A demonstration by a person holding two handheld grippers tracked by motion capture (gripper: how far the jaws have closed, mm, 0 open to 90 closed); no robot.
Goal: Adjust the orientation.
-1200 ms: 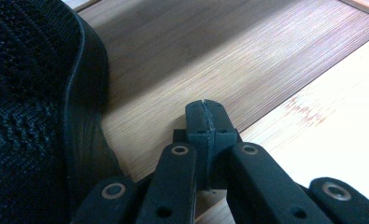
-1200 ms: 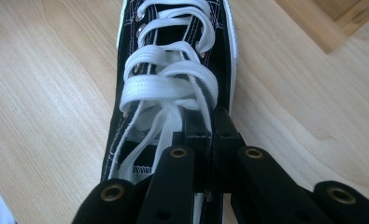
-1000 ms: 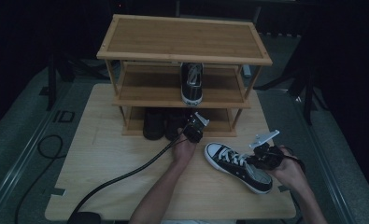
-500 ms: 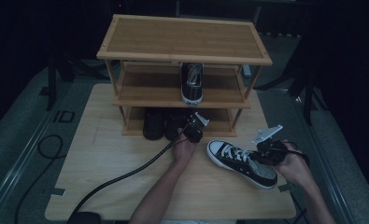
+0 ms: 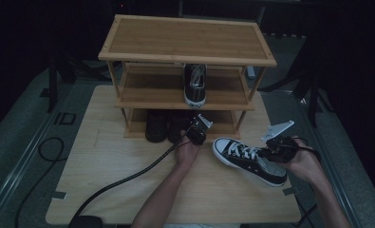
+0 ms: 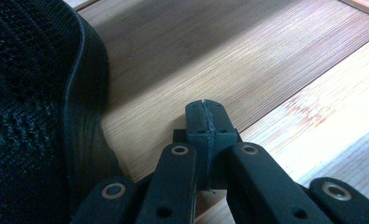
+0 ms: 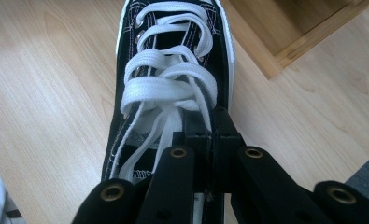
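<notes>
A black low-top sneaker (image 5: 244,160) with white laces lies on the table in front of the wooden shoe rack (image 5: 185,38), right of centre. My right gripper (image 5: 262,153) is shut on the edge of its upper beside the laces; the right gripper view has the sneaker (image 7: 173,56) running away from the closed jaws of my right gripper (image 7: 213,122). My left gripper (image 5: 193,129) rests shut and empty at the rack's bottom shelf. Seen along its own jaws, the left gripper (image 6: 205,109) lies over the shelf board beside a black mesh shoe (image 6: 32,116).
A matching sneaker (image 5: 195,84) stands on the middle shelf, toe towards me. Two dark shoes (image 5: 155,124) sit on the bottom shelf. A black cable (image 5: 128,175) trails from the left gripper across the wooden table (image 5: 95,190). The rack's top shelf is bare.
The right gripper has risen a little with the sneaker in it, lifting the heel end. The left gripper and hand have stayed where they were.
</notes>
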